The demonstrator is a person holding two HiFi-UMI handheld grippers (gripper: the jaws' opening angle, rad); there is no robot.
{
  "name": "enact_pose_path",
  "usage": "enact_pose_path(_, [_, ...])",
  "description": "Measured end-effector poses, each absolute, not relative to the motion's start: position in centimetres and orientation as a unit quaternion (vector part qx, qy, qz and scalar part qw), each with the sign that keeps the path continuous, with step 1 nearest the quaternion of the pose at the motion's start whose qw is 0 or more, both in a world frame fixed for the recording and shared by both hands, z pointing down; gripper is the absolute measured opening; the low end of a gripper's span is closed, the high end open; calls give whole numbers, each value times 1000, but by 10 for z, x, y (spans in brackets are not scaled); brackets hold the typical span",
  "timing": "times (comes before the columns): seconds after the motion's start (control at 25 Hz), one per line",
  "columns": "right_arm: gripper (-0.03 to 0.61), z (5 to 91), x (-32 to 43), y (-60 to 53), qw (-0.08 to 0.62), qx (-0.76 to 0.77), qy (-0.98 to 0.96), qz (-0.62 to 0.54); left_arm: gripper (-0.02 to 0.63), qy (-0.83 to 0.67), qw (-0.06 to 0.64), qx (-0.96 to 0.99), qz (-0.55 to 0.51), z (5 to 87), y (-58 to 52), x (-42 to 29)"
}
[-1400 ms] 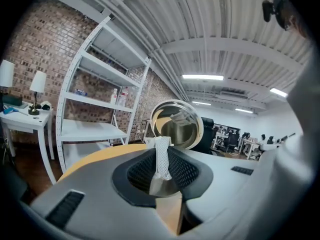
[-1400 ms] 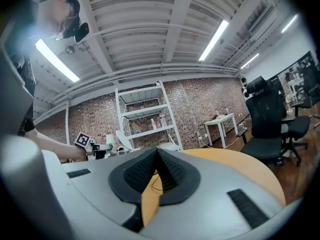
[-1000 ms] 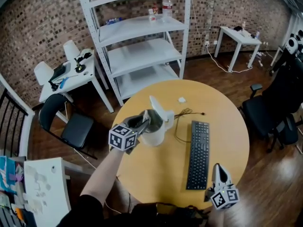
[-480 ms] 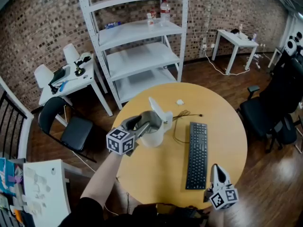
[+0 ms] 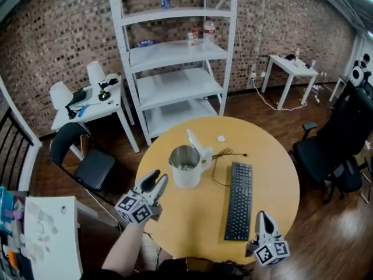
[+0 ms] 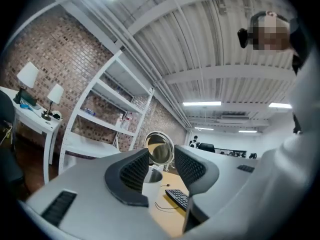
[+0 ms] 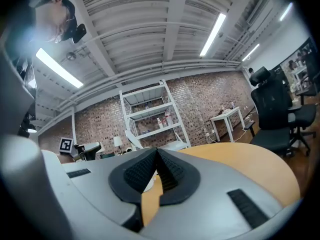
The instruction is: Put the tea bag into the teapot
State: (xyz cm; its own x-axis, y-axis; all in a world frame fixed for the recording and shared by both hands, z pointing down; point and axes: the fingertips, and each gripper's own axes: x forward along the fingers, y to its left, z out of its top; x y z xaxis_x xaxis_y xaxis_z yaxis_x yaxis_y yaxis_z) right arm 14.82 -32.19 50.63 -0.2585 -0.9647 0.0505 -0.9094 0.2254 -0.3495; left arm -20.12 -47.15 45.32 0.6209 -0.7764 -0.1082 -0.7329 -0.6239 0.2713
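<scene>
Apparently the drop is done: left gripper (image 5: 156, 182) at the bench's left edge, jaws apart, empty, just narrowing; right gripper's (image 5: 261, 217) jaws together. Tea bag unseen, presumably inside the open teapot (image 5: 185, 167); closing its lid (image 5: 198, 142) likely comes next.

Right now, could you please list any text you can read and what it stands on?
No text is readable.
On a shelf bottle: label too small.
On the keyboard: keys too small.
On the left hand-held gripper and right hand-held gripper: square marker patterns, no words.
</scene>
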Motion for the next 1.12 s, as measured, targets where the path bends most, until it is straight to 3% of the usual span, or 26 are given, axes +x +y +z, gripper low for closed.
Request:
enact_pose_path(0.36, [8, 508, 120, -316, 89, -549, 818, -147, 5, -474, 117, 864, -122, 483, -385, -249])
enact_pose_path(1.12, [5, 505, 102, -324, 73, -525, 837, -136, 5, -508, 117, 843, -130, 494, -345, -280])
